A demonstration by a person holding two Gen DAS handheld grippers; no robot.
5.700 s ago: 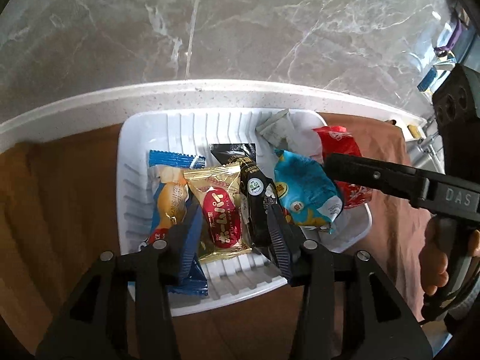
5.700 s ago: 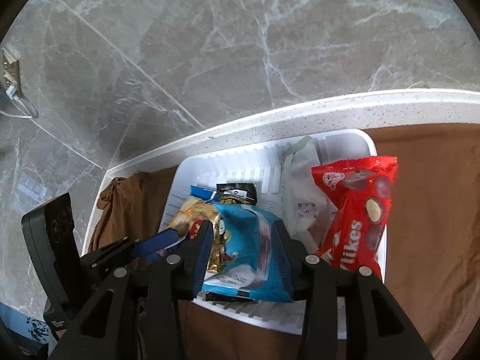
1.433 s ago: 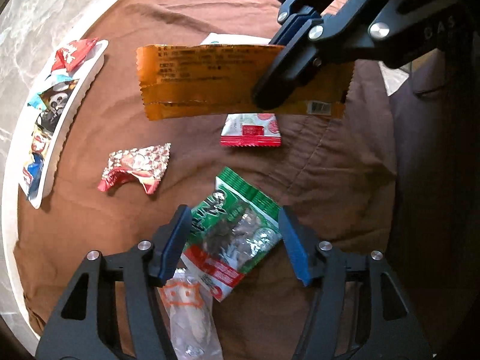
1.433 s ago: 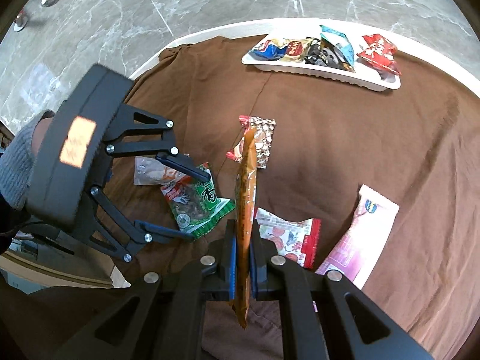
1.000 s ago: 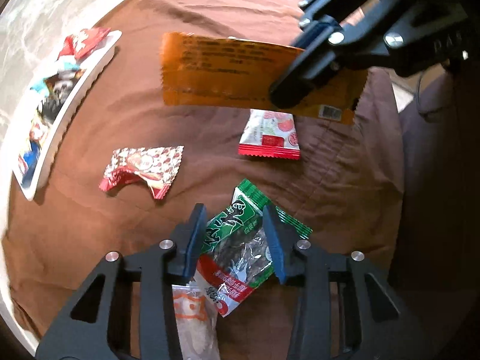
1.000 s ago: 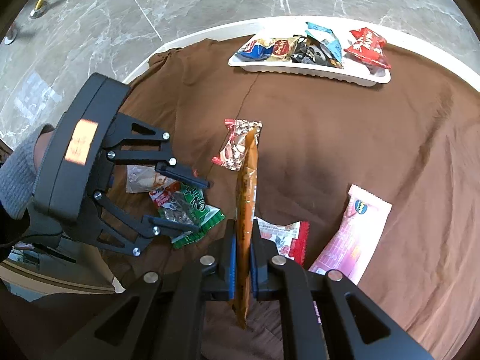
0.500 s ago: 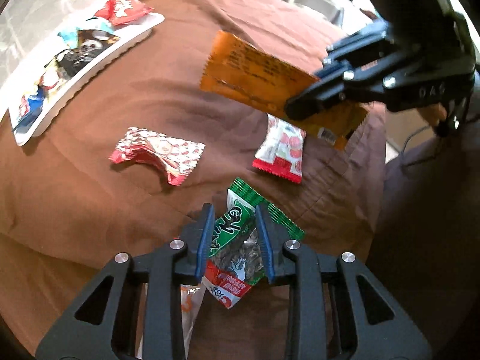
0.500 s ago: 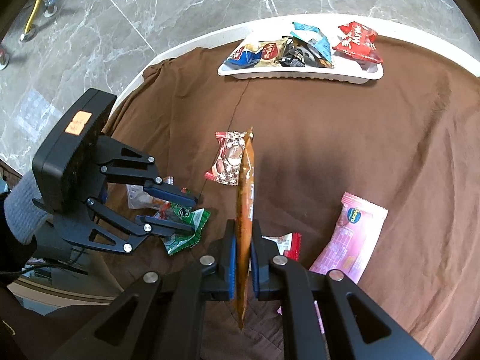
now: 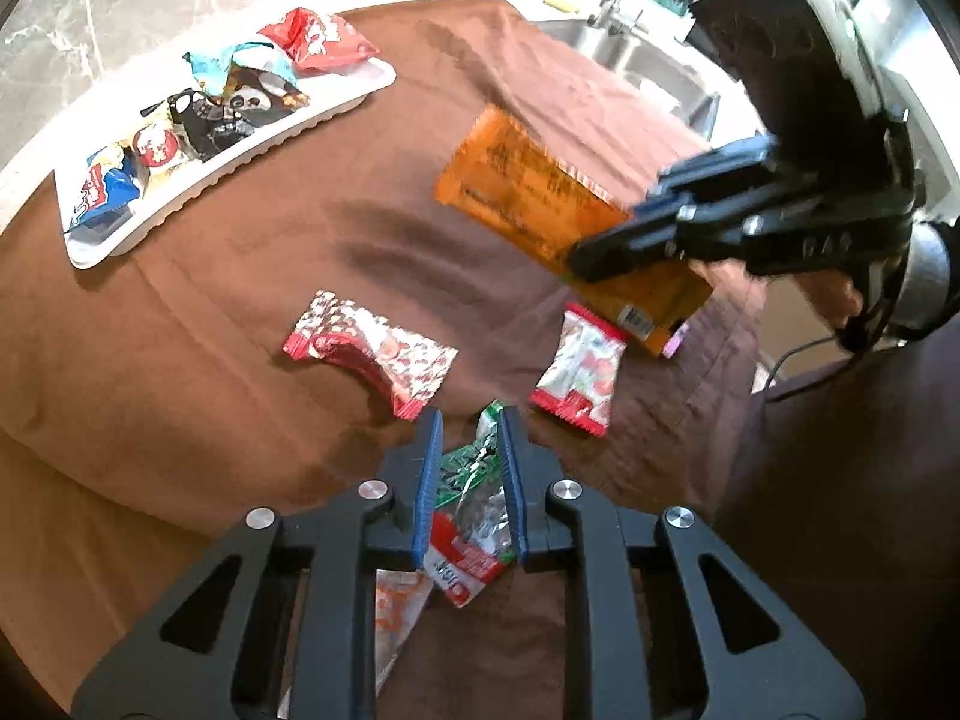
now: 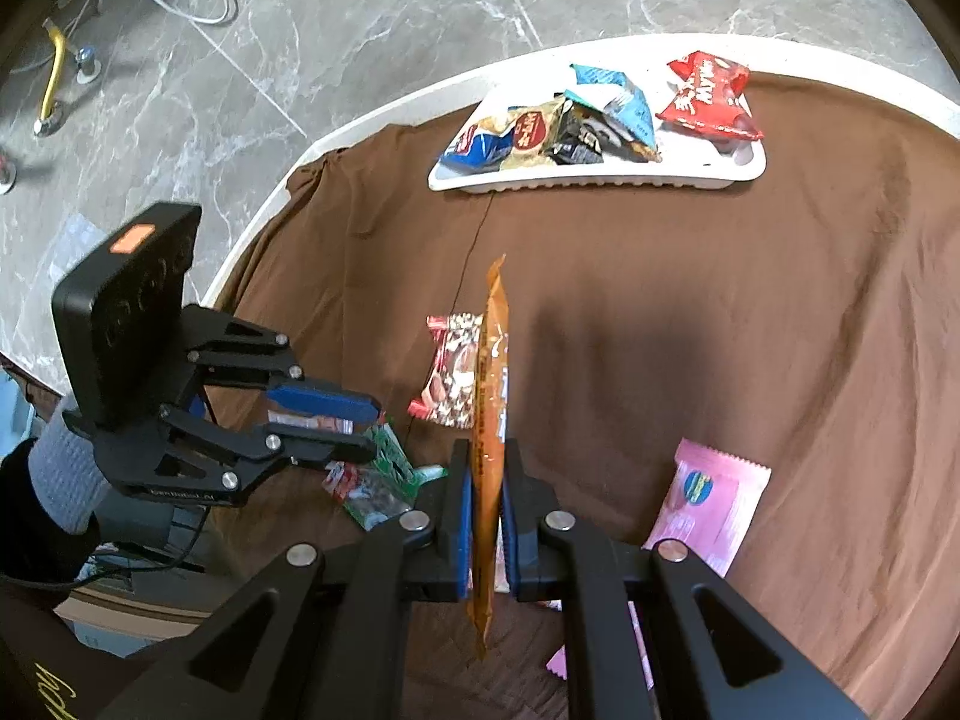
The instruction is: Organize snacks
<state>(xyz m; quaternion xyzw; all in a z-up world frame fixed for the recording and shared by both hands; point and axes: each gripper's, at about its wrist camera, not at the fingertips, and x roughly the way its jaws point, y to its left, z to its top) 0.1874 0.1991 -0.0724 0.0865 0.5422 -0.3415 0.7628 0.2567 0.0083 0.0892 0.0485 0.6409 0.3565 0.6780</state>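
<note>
My left gripper (image 9: 467,423) is shut on a green and red seed packet (image 9: 471,510), held just above the brown cloth; the gripper also shows in the right wrist view (image 10: 366,423). My right gripper (image 10: 482,462) is shut on a long orange snack packet (image 10: 491,420), held edge-up above the cloth; the orange packet also shows in the left wrist view (image 9: 558,222). A white tray (image 9: 252,147) at the far edge holds several snack packets; it also shows in the right wrist view (image 10: 600,183).
On the cloth lie a red patterned packet (image 9: 372,351), a red and white packet (image 9: 579,378), a pink packet (image 10: 708,504) and a clear packet with an orange print (image 9: 396,612). A sink (image 9: 636,66) lies beyond the table at the right. The table edge (image 10: 264,210) curves round.
My left gripper has closed on the green seed packet and lifted it off the cloth. Both grippers have swung toward the tray, the right one still holding the orange packet.
</note>
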